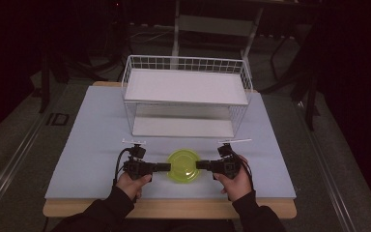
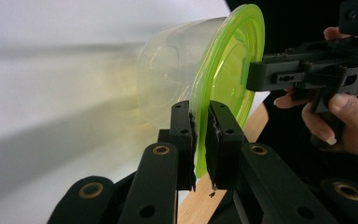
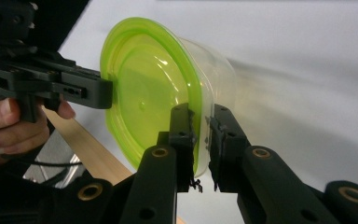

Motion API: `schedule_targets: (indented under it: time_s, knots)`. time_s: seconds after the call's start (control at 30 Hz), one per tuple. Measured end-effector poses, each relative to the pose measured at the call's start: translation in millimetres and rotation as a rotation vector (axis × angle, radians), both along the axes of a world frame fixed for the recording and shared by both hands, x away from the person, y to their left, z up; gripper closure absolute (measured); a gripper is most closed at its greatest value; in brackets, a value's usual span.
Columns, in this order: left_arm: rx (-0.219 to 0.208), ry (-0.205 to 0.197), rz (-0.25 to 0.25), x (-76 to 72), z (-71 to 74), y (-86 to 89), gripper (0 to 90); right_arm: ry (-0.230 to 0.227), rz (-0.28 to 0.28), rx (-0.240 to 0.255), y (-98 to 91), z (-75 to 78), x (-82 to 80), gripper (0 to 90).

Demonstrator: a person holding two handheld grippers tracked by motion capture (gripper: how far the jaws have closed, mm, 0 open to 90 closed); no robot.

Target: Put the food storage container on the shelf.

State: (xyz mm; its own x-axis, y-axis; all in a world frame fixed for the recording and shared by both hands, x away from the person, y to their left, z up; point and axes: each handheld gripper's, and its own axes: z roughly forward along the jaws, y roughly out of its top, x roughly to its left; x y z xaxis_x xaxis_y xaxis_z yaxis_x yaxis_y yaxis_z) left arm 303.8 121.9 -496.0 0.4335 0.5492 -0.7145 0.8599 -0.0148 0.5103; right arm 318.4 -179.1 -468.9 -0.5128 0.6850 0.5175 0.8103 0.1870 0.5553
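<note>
Left gripper (image 2: 200,140) and right gripper (image 3: 201,140): both yours, each clamped on opposite rims of the green-lidded clear container (image 1: 183,166), over the worktop (image 1: 92,145), near the wire basket (image 1: 186,96).

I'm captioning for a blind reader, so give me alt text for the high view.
Two hands hold grippers that clamp a green lid from opposite sides, left gripper and right gripper, near the front of a pale table. Behind it stands a white wire rack.

Lime-green lid (image 1: 184,165) on a clear, faintly yellowish container (image 2: 172,79); black left tool (image 1: 166,167) and right tool (image 1: 199,165); white wire-grid basket (image 1: 186,64); pale blue-grey table (image 1: 92,130) edged in light wood
</note>
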Motion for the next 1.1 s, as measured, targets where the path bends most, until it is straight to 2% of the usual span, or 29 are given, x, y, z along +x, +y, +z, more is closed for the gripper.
schedule_targets:
  time_s: [0.07,0.1,0.13,0.23,0.27,0.63,0.87,1.1]
  knots:
    - [0.0,-0.005,0.0,0.3,3.3,0.8,82.6,-0.01,-0.002,0.002,0.3,3.2,-0.4,80.5]
    - [-0.024,-0.018,0.004,0.8,13.0,3.8,82.6,-0.02,-0.001,0.003,0.9,6.4,-0.6,80.5]
    - [-0.029,-0.025,0.007,0.7,17.1,4.8,82.6,-0.046,-0.003,0.024,1.1,17.4,-0.7,80.6]
    - [-0.038,-0.042,0.012,1.7,31.5,8.0,82.7,-0.072,-0.001,0.036,2.8,30.4,-0.5,80.6]
    - [-0.038,-0.042,0.012,1.7,31.5,8.0,82.7,-0.072,-0.001,0.036,2.8,30.4,-0.5,80.6]
    - [-0.032,-0.129,0.022,11.2,82.3,13.3,82.9,-0.173,-0.01,0.071,6.8,76.3,4.9,80.6]
    - [-0.012,-0.163,0.028,23.0,113.2,13.5,82.9,-0.2,-0.02,0.085,8.2,101.6,16.3,80.5]
    - [-0.015,-0.192,0.051,37.0,144.4,11.0,82.9,-0.214,-0.034,0.098,7.0,129.9,32.3,80.5]
